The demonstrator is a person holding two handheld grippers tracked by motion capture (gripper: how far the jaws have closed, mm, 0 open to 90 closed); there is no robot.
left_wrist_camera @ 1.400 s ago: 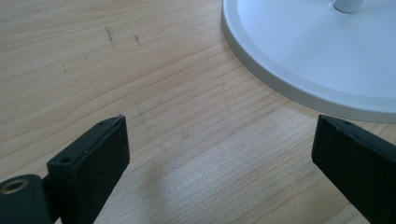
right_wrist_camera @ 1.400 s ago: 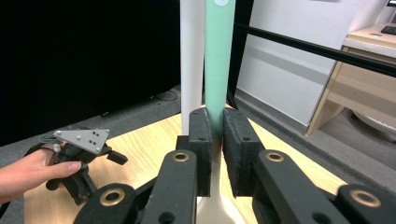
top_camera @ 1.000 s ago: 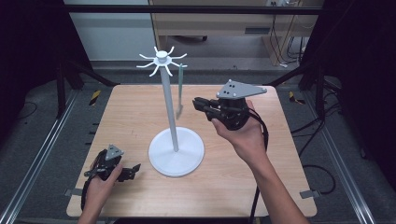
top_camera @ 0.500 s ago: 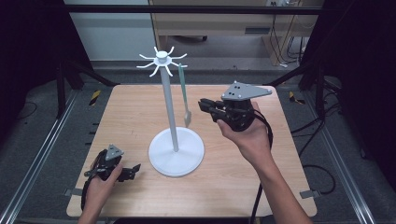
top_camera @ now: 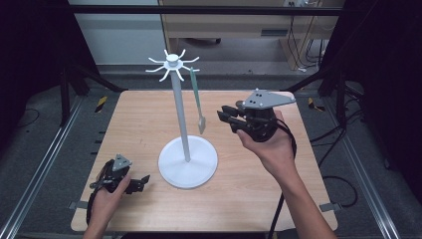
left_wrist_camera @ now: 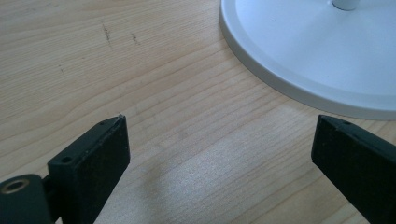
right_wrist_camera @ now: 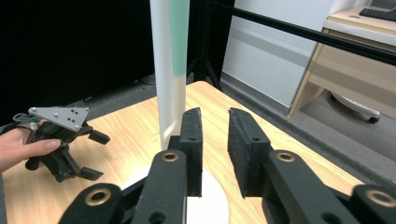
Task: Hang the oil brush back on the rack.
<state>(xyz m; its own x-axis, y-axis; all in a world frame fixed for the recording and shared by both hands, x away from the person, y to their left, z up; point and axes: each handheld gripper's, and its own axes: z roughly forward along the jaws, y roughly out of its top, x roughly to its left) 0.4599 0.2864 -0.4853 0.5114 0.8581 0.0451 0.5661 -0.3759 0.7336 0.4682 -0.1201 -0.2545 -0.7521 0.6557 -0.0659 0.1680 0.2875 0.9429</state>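
Hanging green spatula (top_camera: 197, 99) on white hook stand (top_camera: 187, 164) | light, thin, swings easily | grab its flat bottom end | my right gripper (top_camera: 225, 116) jaws just opened, nothing between | my left gripper (top_camera: 141, 181) jaws wide apart.

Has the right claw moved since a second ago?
Yes. In the high view the right claw has backed rightward, away from the stand's pole. Its jaws have just been opening, nothing between them; the green spatula hangs free.
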